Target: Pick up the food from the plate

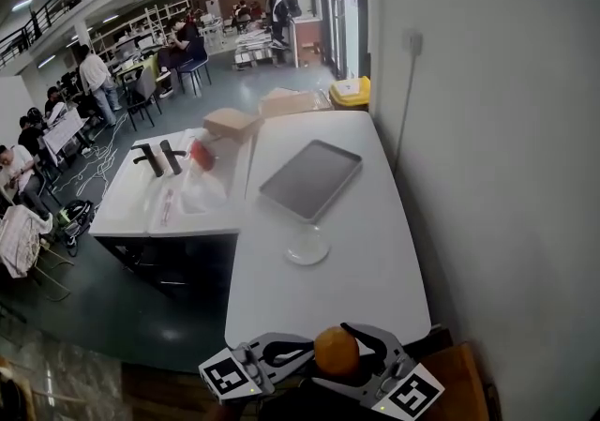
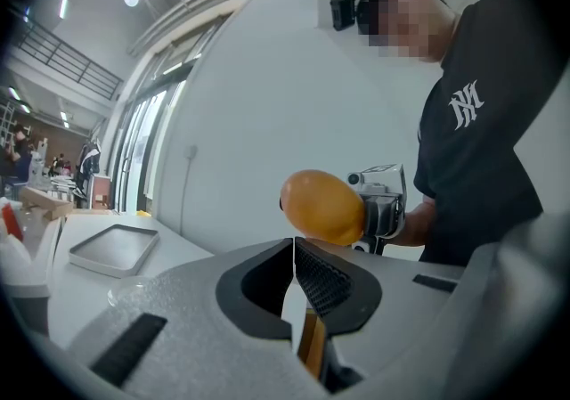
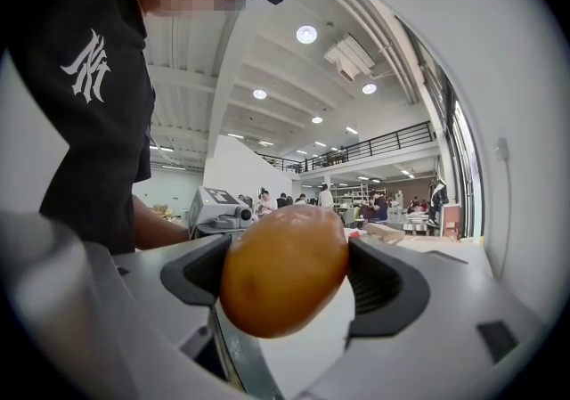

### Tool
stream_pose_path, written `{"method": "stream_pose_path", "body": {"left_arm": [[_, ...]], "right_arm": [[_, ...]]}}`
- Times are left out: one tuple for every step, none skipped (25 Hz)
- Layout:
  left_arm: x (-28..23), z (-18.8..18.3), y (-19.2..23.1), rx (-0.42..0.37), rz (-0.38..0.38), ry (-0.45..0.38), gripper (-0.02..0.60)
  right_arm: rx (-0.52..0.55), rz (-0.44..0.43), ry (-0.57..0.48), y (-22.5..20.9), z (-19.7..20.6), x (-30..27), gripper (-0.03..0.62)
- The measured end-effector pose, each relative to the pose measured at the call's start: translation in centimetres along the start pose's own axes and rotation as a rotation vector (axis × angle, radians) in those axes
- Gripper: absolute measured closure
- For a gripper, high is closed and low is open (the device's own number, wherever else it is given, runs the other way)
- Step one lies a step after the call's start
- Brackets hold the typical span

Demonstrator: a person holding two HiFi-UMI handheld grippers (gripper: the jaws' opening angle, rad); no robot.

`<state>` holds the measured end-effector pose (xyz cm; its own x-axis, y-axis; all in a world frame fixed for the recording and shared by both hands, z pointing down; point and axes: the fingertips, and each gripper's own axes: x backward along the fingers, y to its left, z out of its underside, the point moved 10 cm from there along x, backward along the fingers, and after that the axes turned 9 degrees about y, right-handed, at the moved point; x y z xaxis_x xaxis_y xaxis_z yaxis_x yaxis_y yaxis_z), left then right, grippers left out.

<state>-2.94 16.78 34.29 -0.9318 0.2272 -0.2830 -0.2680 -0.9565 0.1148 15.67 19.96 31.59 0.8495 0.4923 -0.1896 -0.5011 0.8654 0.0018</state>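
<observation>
Right gripper (image 3: pixel 287 275), at the bottom edge of the head view, is clamped on the rounded orange food (image 3: pixel 283 266), which is held between its two jaws, off the table. Just left of it, the left gripper (image 2: pixel 293 275) has its jaws pressed together. Further up, near the frame's centre, a clear plate (image 1: pixel 307 247) sits on the white table (image 1: pixel 375 278), with a grey tray (image 1: pixel 310 179) just beyond.

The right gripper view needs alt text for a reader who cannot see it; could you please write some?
A smooth, rounded orange food item is gripped between the jaws of the right gripper, filling the centre. Behind it are a person in a black shirt at left and a large lit hall.
</observation>
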Motion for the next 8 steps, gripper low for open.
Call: {"method": "stream_pose_path", "body": {"left_arm": [[0.07,-0.05,-0.16,0.000,-0.002,-0.002,0.572],[0.17,-0.11,-0.27,-0.002,-0.004,-0.004,0.572],[0.29,-0.14,-0.31,-0.005,-0.007,-0.006,0.572],[0.45,-0.12,-0.31,-0.009,-0.010,-0.007,0.572],[0.60,-0.04,-0.32,-0.011,-0.014,-0.007,0.572],[0.74,0.08,-0.35,-0.011,-0.018,-0.005,0.572],[0.86,0.22,-0.40,-0.009,-0.023,-0.004,0.572],[0.96,0.36,-0.45,-0.007,-0.028,-0.002,0.573]], "right_arm": [[-0.001,-0.004,0.000,0.12,0.07,-0.09,0.186],[0.004,-0.008,-0.004,0.19,0.02,-0.19,0.186],[0.009,-0.011,-0.011,0.24,-0.10,-0.30,0.186],[0.012,-0.014,-0.019,0.29,-0.24,-0.41,0.186],[0.014,-0.016,-0.025,0.35,-0.34,-0.51,0.186],[0.015,-0.019,-0.030,0.40,-0.38,-0.58,0.186],[0.016,-0.022,-0.033,0.44,-0.39,-0.64,0.186],[0.017,-0.025,-0.036,0.47,-0.38,-0.69,0.186]]}}
